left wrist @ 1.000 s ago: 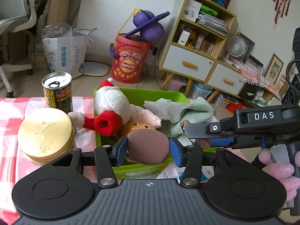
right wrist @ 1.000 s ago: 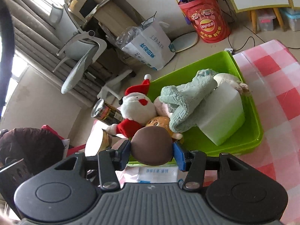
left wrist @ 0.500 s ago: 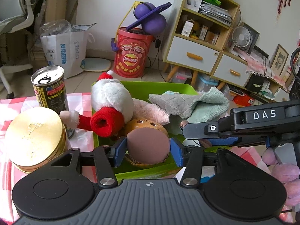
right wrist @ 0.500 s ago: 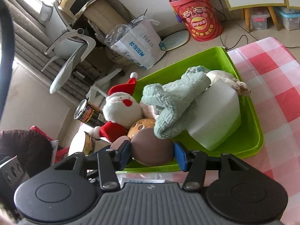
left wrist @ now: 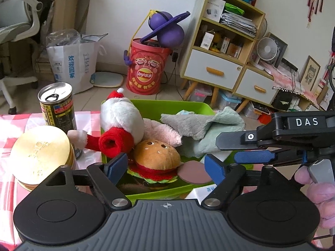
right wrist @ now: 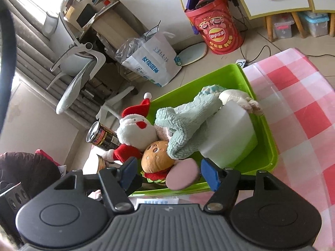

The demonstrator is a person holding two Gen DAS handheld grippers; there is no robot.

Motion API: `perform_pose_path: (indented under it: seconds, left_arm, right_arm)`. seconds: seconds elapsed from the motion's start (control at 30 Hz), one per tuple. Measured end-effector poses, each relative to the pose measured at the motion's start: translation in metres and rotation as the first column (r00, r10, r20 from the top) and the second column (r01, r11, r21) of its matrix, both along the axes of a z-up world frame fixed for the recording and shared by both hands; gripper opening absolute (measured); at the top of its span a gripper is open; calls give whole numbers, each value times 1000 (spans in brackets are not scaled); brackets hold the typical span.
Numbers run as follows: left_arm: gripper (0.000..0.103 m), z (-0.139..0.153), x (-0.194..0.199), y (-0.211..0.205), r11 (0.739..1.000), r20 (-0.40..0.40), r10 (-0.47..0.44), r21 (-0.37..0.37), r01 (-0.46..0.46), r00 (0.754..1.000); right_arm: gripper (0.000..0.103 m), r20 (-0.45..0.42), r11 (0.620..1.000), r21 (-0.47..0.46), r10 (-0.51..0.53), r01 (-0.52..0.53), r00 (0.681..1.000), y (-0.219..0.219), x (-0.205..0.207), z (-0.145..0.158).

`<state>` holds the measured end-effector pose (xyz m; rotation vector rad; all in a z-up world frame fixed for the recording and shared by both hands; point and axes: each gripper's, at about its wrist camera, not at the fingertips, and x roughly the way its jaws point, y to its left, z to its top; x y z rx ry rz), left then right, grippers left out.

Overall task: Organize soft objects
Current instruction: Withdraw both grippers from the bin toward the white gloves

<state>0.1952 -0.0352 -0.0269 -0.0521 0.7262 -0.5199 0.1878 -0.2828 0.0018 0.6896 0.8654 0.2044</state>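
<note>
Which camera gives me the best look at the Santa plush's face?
The right wrist view: the Santa plush faces it, red nose and hat visible. The left wrist view shows only its back, one arm and hat tip.

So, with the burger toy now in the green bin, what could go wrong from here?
1. The burger toy lies at the near edge of the crowded green bin; it could roll out.
2. The left gripper and right gripper, jaws just opened, are close together; they could collide when pulling back.

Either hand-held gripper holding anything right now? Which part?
Nothing. Both the left hand-held gripper and the right hand-held gripper have just opened; the burger plush lies loose in the green bin.
</note>
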Motion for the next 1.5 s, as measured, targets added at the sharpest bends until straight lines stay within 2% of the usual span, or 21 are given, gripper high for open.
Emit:
perform_pose_path:
  seconds: [0.23, 0.57, 0.6, 0.77, 1.0, 1.2, 1.4, 1.5]
  left_arm:
    - [89, 7, -22, 5, 1000, 15, 11, 19, -11, 1000]
    - [94, 19, -57, 26, 998, 5, 46, 52, -47, 999]
    - [97, 21, -60, 28, 997, 6, 49, 56, -49, 999]
    - [98, 24, -75, 39, 994, -4, 79, 78, -78, 997]
    - [98, 11, -91, 54, 989, -33, 124, 83, -121, 992]
    - [98, -17, -102, 65, 983, -72, 174, 78, -168, 982]
    - [98, -51, -113, 68, 966, -5, 212, 149, -209, 977]
    - [98, -65, -114, 68, 963, 16, 208, 170, -208, 978]
  right_arm:
    - [50, 24, 999, -33, -18, 19, 1000, -6, -29, 15]
    - [55, 47, 996, -88, -13, 17, 999, 1, -72, 33]
    - [57, 46, 995, -98, -10, 15, 999, 3, -75, 36]
    - [70, 67, 992, -123, -17, 25, 998, 9, -96, 41]
    - [71, 52, 982, -185, -15, 24, 999, 23, -116, 28]
    - [72, 54, 973, -228, -17, 29, 998, 38, -130, 3]
    - [72, 87, 953, -300, -18, 44, 996, 52, -138, -26]
    - [72, 85, 935, -354, 15, 16, 996, 62, -139, -44]
